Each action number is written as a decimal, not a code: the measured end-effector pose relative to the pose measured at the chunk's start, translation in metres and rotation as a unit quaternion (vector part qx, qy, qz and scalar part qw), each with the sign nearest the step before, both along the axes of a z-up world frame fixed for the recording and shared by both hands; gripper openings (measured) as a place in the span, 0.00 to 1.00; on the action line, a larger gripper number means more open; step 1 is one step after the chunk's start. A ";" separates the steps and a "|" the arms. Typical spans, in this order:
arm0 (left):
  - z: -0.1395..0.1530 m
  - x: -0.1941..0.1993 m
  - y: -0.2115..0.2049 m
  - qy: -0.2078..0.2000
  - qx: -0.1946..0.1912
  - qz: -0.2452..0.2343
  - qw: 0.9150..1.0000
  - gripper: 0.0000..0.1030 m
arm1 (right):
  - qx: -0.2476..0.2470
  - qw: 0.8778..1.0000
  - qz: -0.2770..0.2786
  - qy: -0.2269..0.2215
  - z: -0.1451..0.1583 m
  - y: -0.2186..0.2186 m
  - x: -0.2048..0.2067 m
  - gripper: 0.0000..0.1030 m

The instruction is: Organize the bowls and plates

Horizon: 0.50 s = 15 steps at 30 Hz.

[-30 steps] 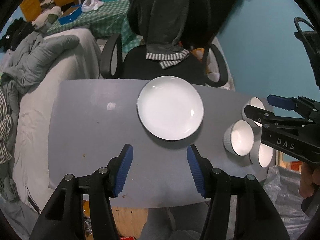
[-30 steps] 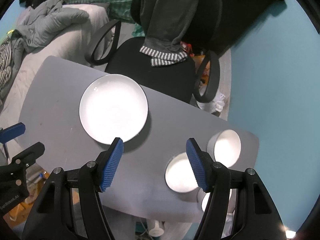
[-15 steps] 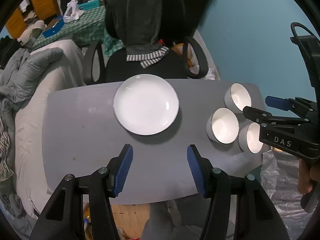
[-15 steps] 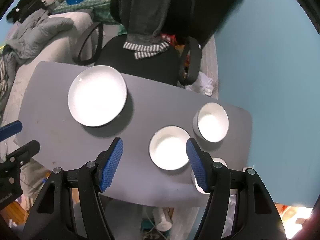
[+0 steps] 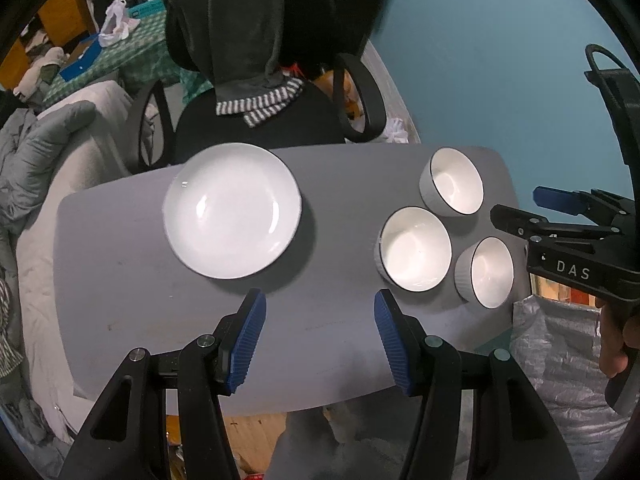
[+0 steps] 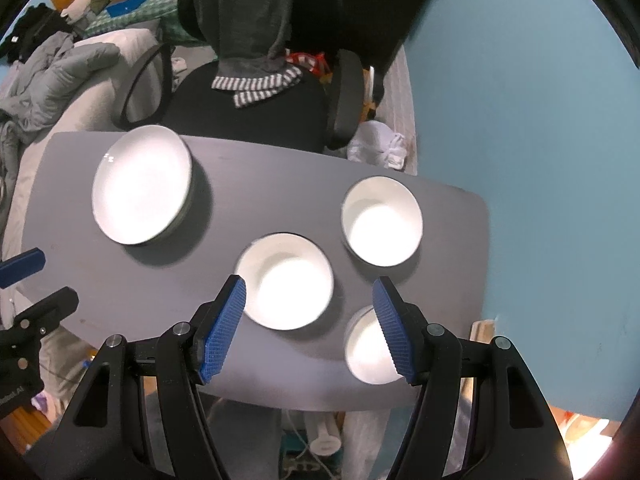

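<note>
Left gripper point(image 5: 318, 336) is hanging over the near part of the grey oval tabletop point(image 5: 120, 280), blue ribbed pads standing well apart, nothing between them, pointing steeply down. Right gripper point(image 6: 308, 320) is hovering above the bowl cluster, its jaws opening, nothing gripped; the pads are clear of the bowls below.

Round white plate point(image 5: 232, 210) is lying flat on the left half of the tabletop, toward the far edge, well apart from the bowls.

Three white bowls with ribbed grey outsides are sitting upright on the right half, close together in a triangle:
- middle bowl point(image 6: 284, 286) is showing between the right gripper's pads in the right wrist view, below them
- far bowl point(image 6: 382, 226) is sitting near the far right edge
- near bowl point(image 6: 370, 354) is sitting at the near right edge, partly hidden behind the right pad

Whether the bowls are touching each other, can't tell.

Black office chair point(image 5: 260, 128) with a dark grey hooded garment point(image 5: 244, 20) draped over its back is standing behind the table. Teal wall point(image 6: 520, 120) is filling the right side.
</note>
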<state>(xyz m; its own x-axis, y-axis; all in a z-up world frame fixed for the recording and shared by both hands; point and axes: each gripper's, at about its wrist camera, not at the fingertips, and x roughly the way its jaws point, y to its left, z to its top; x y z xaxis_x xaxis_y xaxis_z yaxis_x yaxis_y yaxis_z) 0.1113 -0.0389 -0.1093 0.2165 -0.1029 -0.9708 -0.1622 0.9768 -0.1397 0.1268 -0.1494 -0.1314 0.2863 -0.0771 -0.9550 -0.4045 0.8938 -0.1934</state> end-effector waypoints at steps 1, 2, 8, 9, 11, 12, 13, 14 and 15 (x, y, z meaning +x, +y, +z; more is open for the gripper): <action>-0.004 0.004 -0.005 0.005 -0.005 0.000 1.000 0.56 | 0.001 1.000 -0.004 0.004 -0.003 -0.006 0.002 0.69; -0.007 0.006 -0.008 0.007 -0.009 0.001 1.000 0.56 | 0.004 1.000 -0.006 0.007 -0.005 -0.011 0.004 0.69; -0.030 0.023 -0.021 0.030 -0.024 0.019 0.999 0.56 | 0.021 0.999 -0.010 0.039 -0.030 -0.039 0.017 0.69; -0.034 0.026 -0.022 0.032 -0.028 0.024 0.999 0.56 | 0.024 0.999 -0.011 0.045 -0.035 -0.043 0.020 0.69; -0.041 0.030 -0.024 0.037 -0.033 0.032 0.998 0.56 | 0.023 0.998 -0.013 0.057 -0.046 -0.050 0.025 0.69; -0.045 0.032 -0.024 0.039 -0.035 0.036 0.998 0.56 | 0.022 0.998 -0.013 0.060 -0.050 -0.052 0.026 0.69; -0.049 0.034 -0.024 0.041 -0.034 0.038 0.998 0.56 | 0.020 0.998 -0.011 0.063 -0.056 -0.053 0.027 0.69; -0.055 0.037 -0.025 0.047 -0.033 0.041 0.997 0.56 | 0.018 0.998 -0.008 0.065 -0.061 -0.054 0.028 0.69; -0.059 0.039 -0.025 0.052 -0.034 0.044 0.997 0.56 | 0.016 0.997 -0.006 0.069 -0.065 -0.055 0.029 0.69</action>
